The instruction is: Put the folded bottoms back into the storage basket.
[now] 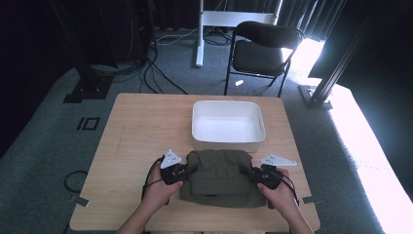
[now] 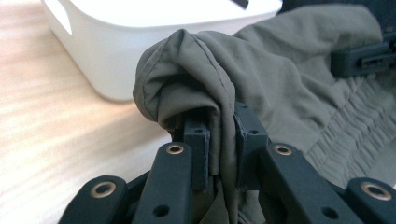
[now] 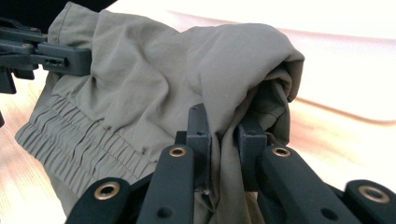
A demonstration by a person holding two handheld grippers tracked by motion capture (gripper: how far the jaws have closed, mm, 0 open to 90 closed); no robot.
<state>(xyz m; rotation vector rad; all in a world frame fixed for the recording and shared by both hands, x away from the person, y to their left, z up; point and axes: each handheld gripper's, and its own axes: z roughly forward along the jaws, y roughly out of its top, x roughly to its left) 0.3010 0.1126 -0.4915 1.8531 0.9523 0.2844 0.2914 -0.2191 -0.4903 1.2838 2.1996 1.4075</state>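
Observation:
An olive-green garment [image 1: 219, 176] with an elastic waistband lies folded on the wooden table [image 1: 141, 131], just in front of a white bin [image 1: 228, 125]. My left gripper [image 1: 184, 170] is shut on the garment's left edge; a fold of cloth [image 2: 187, 79] bulges above its jaws, pinched at my left gripper [image 2: 223, 140]. My right gripper [image 1: 252, 173] is shut on the right edge, where bunched fabric [image 3: 243, 65] rises above my right gripper [image 3: 223, 135]. Each gripper view shows the other gripper at the far side of the garment.
The white bin [image 2: 121, 51] is empty and sits at the table's far middle. A black folding chair [image 1: 260, 48] and a white stand [image 1: 200, 34] are on the carpet beyond the table. Cables trail on the floor at left.

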